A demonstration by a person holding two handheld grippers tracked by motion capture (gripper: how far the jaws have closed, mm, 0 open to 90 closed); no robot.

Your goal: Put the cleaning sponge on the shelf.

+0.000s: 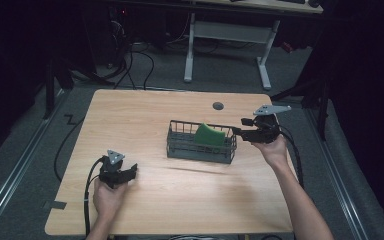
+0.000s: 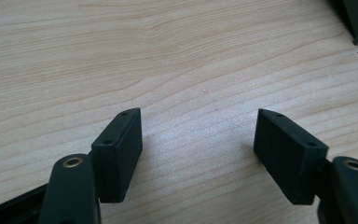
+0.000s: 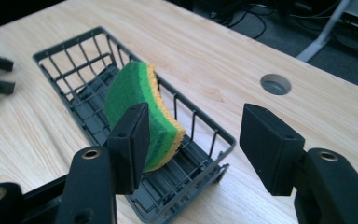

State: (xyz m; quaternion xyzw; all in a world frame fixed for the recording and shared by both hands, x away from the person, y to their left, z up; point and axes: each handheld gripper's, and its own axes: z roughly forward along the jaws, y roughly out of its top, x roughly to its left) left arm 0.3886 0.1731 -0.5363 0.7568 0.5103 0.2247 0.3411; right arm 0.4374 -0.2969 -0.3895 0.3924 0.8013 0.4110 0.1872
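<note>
Nearest to me, the left gripper (image 1: 128, 171) sits low over the wooden table (image 1: 145, 112), its fingers (image 2: 121, 154) spread wide with nothing but bare wood grain between them; released, idle, well apart from the work. Farther out on the other side, the right gripper (image 1: 238, 131) hovers at the near end of the wire basket (image 1: 200, 148), and its fingers (image 3: 131, 144) are parted too, gripping nothing. From the right gripper view, the sponge (image 3: 142, 114) stands just beyond the left finger, not between the pair; the gap between the fingers looks out over the basket's end rim and the table beyond it. The sponge, green on one face and yellow on the other, leans tilted on its edge inside the basket, propped against the long wall, toward the end nearest those fingers. So, as I read it, the main job looks done: sponge in the basket, fingers let go and clear of it. What may remain is drawing the hand away, or perhaps nudging the sponge flat, though I can't say that's needed. Counting up: one sponge, one basket, two grippers, one table. Past the fingers, farther along the tabletop, there's one round cable hole (image 3: 275, 84), and beyond the table's far edge one desk frame (image 1: 227, 45) with cables on the floor.
</note>
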